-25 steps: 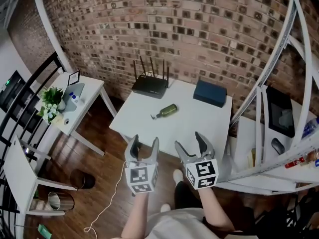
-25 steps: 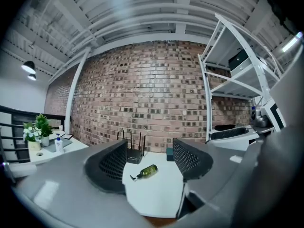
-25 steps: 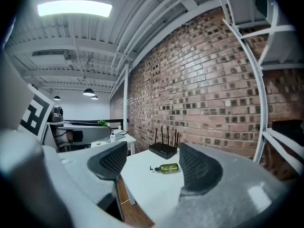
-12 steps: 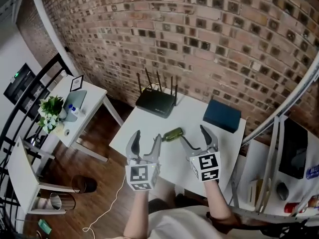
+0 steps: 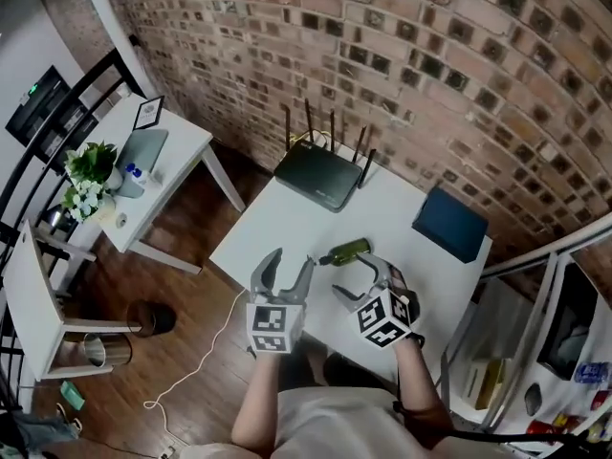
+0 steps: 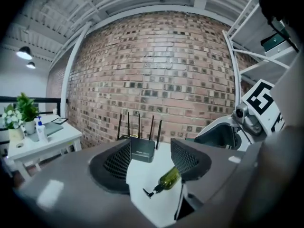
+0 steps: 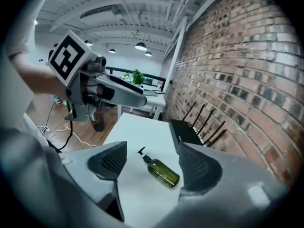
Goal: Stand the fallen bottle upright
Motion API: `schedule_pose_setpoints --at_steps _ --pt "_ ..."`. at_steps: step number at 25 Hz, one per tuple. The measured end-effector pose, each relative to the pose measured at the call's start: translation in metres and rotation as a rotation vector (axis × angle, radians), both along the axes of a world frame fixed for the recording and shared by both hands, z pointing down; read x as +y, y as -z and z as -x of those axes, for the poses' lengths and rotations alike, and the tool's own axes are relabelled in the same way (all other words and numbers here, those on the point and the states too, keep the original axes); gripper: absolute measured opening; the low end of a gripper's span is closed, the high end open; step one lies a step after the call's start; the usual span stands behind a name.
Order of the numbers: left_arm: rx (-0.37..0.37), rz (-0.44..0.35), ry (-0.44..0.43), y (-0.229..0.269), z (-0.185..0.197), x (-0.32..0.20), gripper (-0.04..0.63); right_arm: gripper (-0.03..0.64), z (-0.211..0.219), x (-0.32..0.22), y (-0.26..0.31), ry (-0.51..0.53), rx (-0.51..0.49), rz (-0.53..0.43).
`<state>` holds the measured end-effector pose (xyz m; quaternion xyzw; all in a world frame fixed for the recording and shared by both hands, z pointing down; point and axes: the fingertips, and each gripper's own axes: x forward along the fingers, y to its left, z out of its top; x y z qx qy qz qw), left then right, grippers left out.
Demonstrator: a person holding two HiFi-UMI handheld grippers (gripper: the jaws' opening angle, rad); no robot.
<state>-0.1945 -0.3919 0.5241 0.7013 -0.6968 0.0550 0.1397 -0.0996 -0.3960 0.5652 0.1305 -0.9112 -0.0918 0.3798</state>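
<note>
A dark green pump bottle (image 5: 346, 251) lies on its side on the white table (image 5: 277, 223), pump head pointing left. My left gripper (image 5: 290, 266) is open over the table's near edge, just left of the bottle, which shows low between its jaws (image 6: 166, 180). My right gripper (image 5: 356, 277) is open too, tilted downward just in front of the bottle. In the right gripper view the bottle (image 7: 161, 171) lies on the table between and beyond the jaws, untouched. Neither gripper holds anything.
A black router (image 5: 320, 175) with several antennas stands at the table's back by the brick wall. A dark blue box (image 5: 449, 223) lies at the back right. A second white table (image 5: 172, 146) with a plant is to the left; metal shelving (image 5: 535, 285) is at right.
Both grippers have moved forward from in front of the table to over its near edge, close to the bottle. The right gripper has rolled and tipped downward.
</note>
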Motion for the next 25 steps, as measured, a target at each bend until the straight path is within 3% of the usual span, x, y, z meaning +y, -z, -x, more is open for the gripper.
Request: schedule_pose_setpoints --at_steps 6,9,12,17,20,25 --pt "0.059 0.087 0.045 -0.048 0.032 0.012 0.261 0.305 0.028 0.016 -0.078 0.093 0.16 0.068" --pt "0.087 0.103 0.057 -0.059 0.045 0.012 0.262 0.203 0.043 0.021 -0.11 0.14 0.22 0.131" --pt "0.116 0.12 0.062 -0.072 0.053 0.012 0.262 0.19 0.058 0.018 -0.135 0.154 0.261 0.154" --pt "0.151 0.164 0.003 -0.094 0.055 0.013 0.264 0.19 0.071 0.014 -0.176 0.174 0.37 0.115" --pt "0.168 0.175 0.007 -0.101 0.063 0.014 0.264 0.128 0.075 0.003 -0.187 0.155 0.39 0.034" --pt "0.178 0.188 0.029 -0.109 0.08 0.02 0.264 0.126 0.079 -0.004 -0.202 0.158 0.489 -0.029"
